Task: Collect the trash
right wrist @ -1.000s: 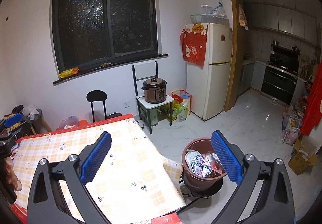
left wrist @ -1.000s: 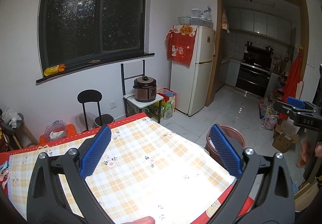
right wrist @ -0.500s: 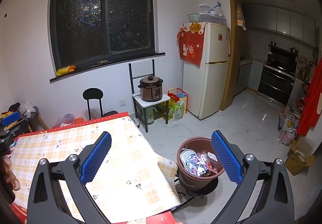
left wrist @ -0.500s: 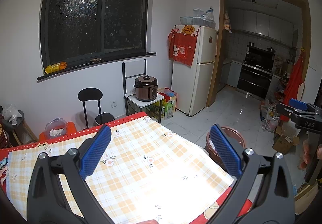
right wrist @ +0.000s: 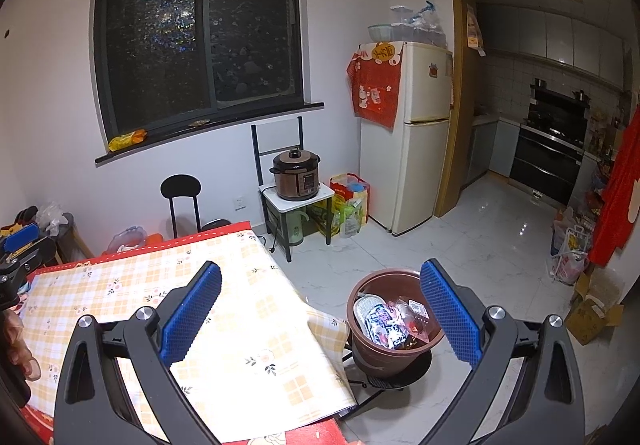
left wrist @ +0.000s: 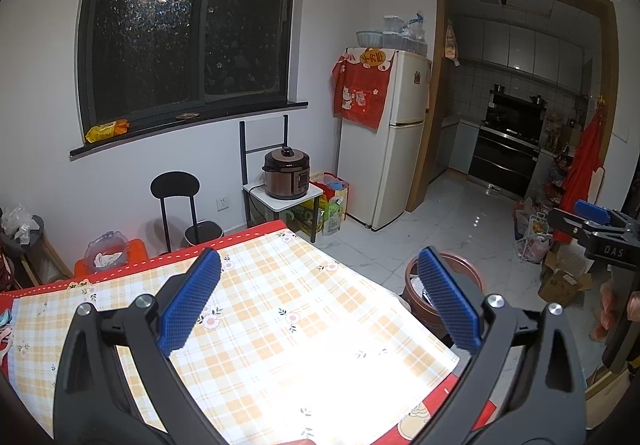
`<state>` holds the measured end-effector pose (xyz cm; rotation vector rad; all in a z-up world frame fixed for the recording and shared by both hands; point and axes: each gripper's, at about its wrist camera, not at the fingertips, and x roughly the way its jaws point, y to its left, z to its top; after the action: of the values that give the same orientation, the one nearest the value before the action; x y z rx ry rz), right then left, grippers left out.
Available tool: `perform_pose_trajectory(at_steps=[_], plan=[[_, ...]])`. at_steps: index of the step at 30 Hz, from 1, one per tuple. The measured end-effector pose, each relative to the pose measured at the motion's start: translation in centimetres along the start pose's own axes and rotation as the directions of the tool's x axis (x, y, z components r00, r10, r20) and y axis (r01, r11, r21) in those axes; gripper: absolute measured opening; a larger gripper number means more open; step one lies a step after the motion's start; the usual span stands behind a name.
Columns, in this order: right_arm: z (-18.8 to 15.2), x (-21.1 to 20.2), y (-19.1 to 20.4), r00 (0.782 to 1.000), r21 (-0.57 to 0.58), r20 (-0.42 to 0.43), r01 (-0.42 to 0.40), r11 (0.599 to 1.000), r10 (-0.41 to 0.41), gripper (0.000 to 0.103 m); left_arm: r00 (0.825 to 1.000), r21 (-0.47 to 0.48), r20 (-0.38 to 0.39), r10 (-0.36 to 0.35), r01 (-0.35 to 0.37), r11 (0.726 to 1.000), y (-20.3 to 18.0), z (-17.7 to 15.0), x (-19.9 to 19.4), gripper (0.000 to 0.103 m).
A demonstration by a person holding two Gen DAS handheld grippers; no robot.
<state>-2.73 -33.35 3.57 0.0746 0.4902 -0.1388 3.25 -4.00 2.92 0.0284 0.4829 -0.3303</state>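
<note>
A brown trash bin point(right wrist: 394, 323) stands on a black stool beside the table's right edge, holding several wrappers and packets point(right wrist: 386, 321). In the left wrist view only its rim point(left wrist: 412, 273) shows behind the right finger. The table wears a yellow checked cloth point(left wrist: 280, 325) over a red one, also seen in the right wrist view point(right wrist: 240, 345). My left gripper point(left wrist: 318, 299) is open and empty above the table. My right gripper point(right wrist: 320, 309) is open and empty, above the table's right edge and the bin. Each gripper shows at the edge of the other's view point(left wrist: 596, 221) point(right wrist: 22, 245).
A black stool chair point(right wrist: 182, 197) and a small stand with a brown rice cooker point(right wrist: 296, 175) stand by the far wall. A fridge point(right wrist: 412, 133) stands beside the kitchen doorway. Bags and cardboard boxes point(right wrist: 592, 309) lie on the floor at right.
Both views have shifted slightly. In the right wrist view the bin has slid a little left and lower in frame. Both grippers stay open and empty.
</note>
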Motion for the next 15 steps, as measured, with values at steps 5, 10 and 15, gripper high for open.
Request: perform_pose_trajectory(at_steps=[5, 10, 15], plan=[[-0.2, 0.3, -0.2, 1.000, 0.007, -0.005, 0.004, 1.000, -0.004, 0.098, 1.000, 0.000, -0.004, -0.006, 0.006, 1.000, -0.4, -0.1, 0.3, 0.097], [-0.3, 0.6, -0.4, 1.000, 0.012, -0.009, 0.004, 1.000, -0.004, 0.098, 1.000, 0.002, -0.009, -0.010, 0.010, 1.000, -0.5, 0.0, 0.7, 0.097], [-0.3, 1.0, -0.6, 1.000, 0.016, -0.017, 0.000, 1.000, 0.000, 0.098, 1.000, -0.003, -0.016, -0.014, 0.014, 1.000, -0.7, 0.0, 1.1, 0.097]])
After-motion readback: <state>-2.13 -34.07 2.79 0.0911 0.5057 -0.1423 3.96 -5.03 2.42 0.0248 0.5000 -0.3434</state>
